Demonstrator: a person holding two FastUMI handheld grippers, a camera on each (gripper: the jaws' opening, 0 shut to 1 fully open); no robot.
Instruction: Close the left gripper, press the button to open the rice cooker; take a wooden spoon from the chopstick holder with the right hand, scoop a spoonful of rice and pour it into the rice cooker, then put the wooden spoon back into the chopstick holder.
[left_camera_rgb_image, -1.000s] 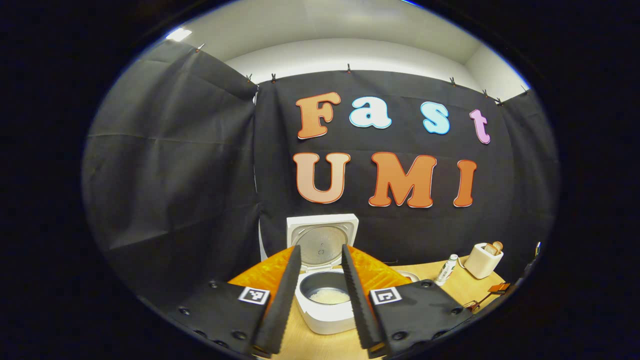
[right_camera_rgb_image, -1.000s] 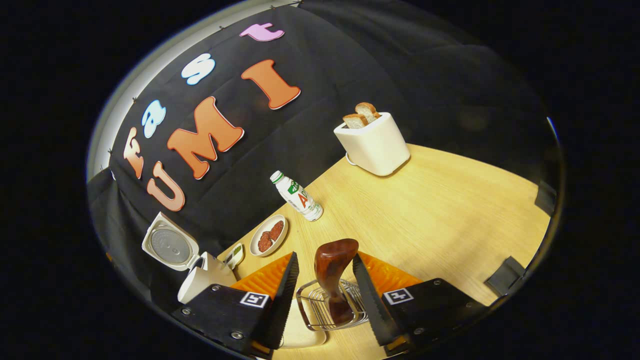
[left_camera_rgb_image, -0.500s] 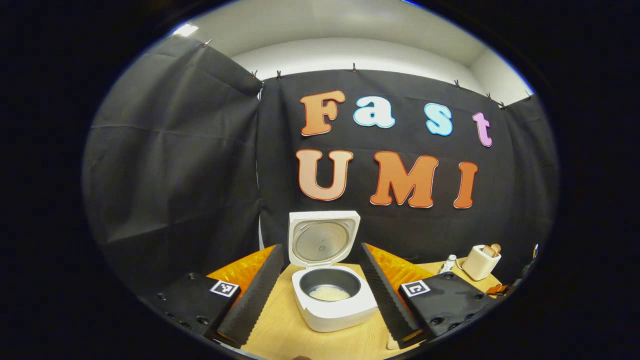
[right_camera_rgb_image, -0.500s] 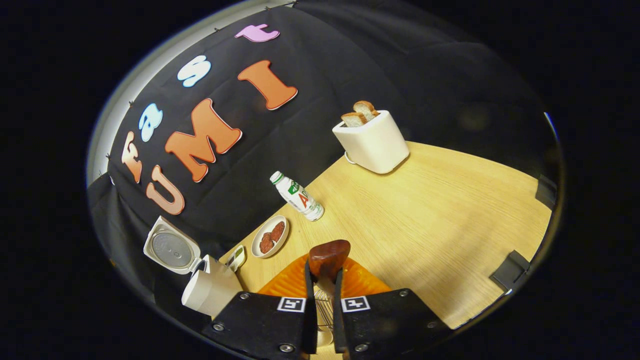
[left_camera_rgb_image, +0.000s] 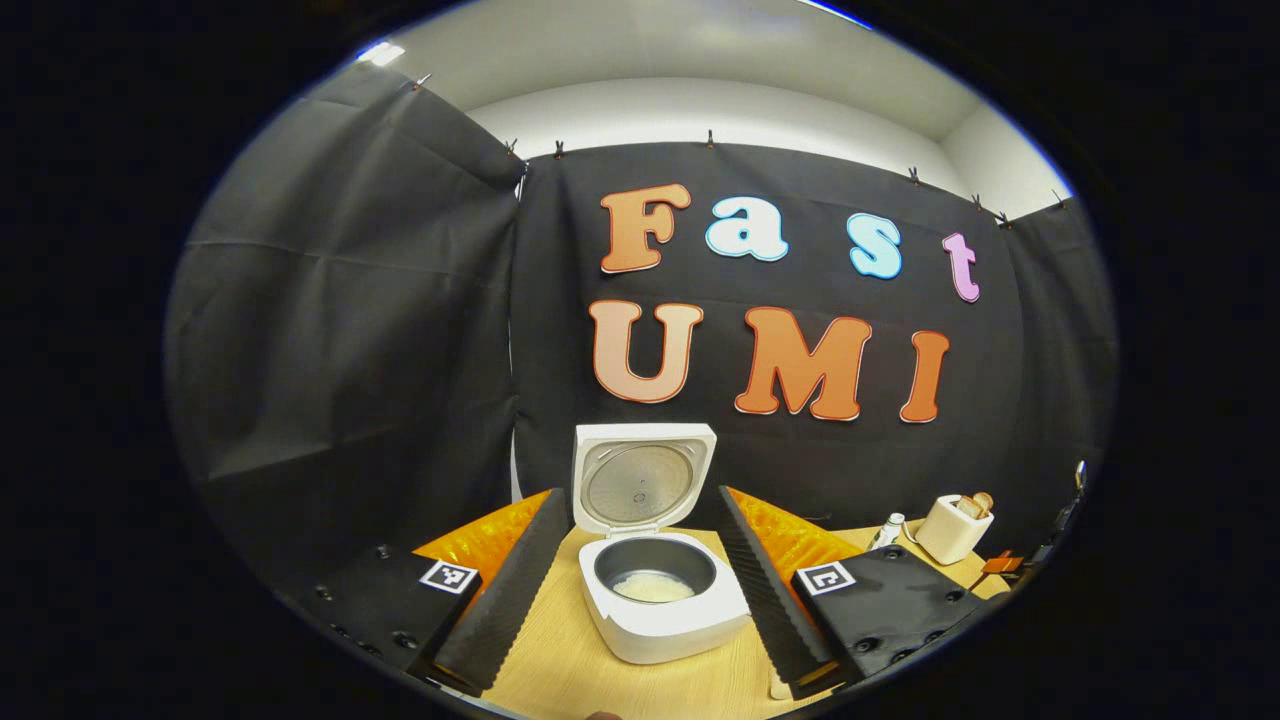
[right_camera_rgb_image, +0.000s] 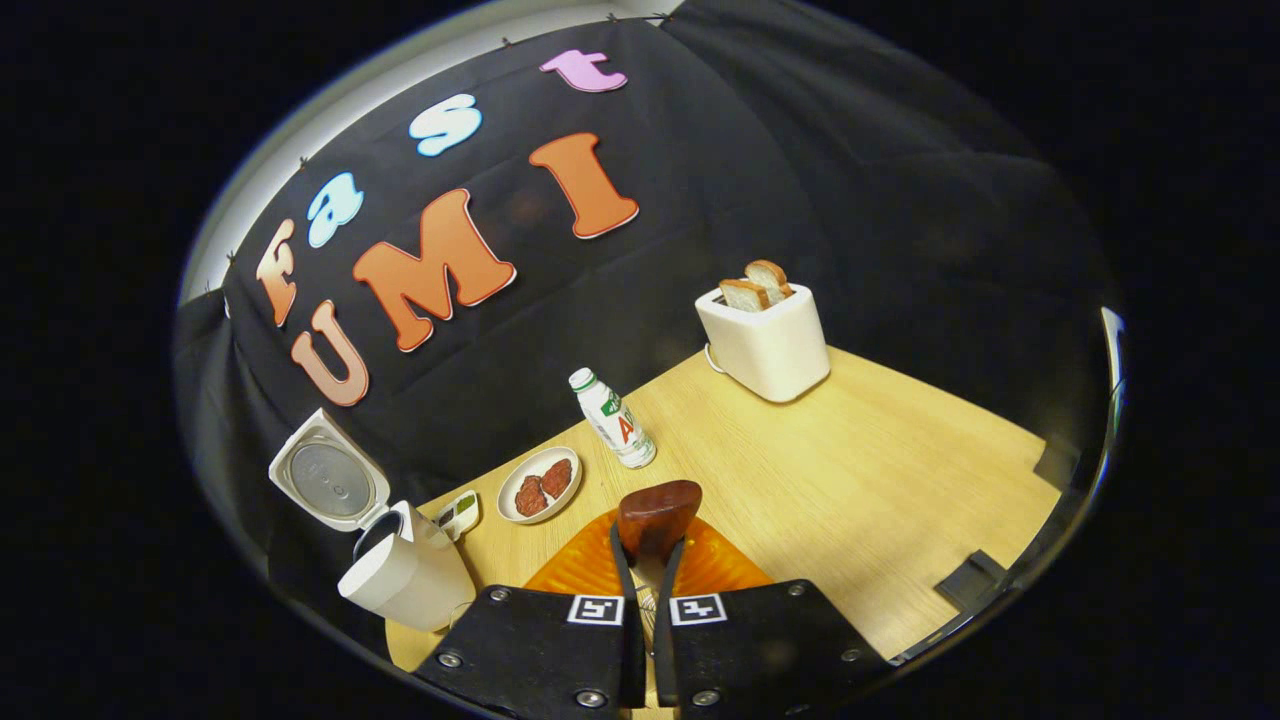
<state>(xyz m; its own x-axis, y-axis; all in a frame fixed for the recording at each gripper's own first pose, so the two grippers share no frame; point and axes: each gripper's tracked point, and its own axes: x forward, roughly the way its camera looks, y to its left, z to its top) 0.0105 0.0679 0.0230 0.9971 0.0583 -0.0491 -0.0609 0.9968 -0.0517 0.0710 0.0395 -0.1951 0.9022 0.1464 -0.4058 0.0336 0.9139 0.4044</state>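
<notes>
The white rice cooker (left_camera_rgb_image: 665, 625) stands with its lid (left_camera_rgb_image: 640, 480) raised, and some white rice lies in its dark pot (left_camera_rgb_image: 655, 585). My left gripper (left_camera_rgb_image: 640, 500) is open and hangs in front of the cooker without touching it. My right gripper (right_camera_rgb_image: 648, 560) is shut on the handle of the wooden spoon, whose dark reddish bowl (right_camera_rgb_image: 657, 515) sticks up past the fingertips. A bit of the wire chopstick holder (right_camera_rgb_image: 647, 603) peeks between the fingers; the gripper hides the remainder of it. The open cooker (right_camera_rgb_image: 405, 580) sits to the spoon's left.
On the wooden table (right_camera_rgb_image: 880, 470) stand a white toaster (right_camera_rgb_image: 765, 340) holding bread slices, a small white bottle (right_camera_rgb_image: 615, 430), a plate (right_camera_rgb_image: 540, 483) of reddish-brown pieces and a small dish (right_camera_rgb_image: 460, 512). The black cloth wall rises behind them.
My right gripper has shut on the spoon's handle and has since shifted a little with it. My left gripper has opened wider and drawn back slightly from the cooker.
</notes>
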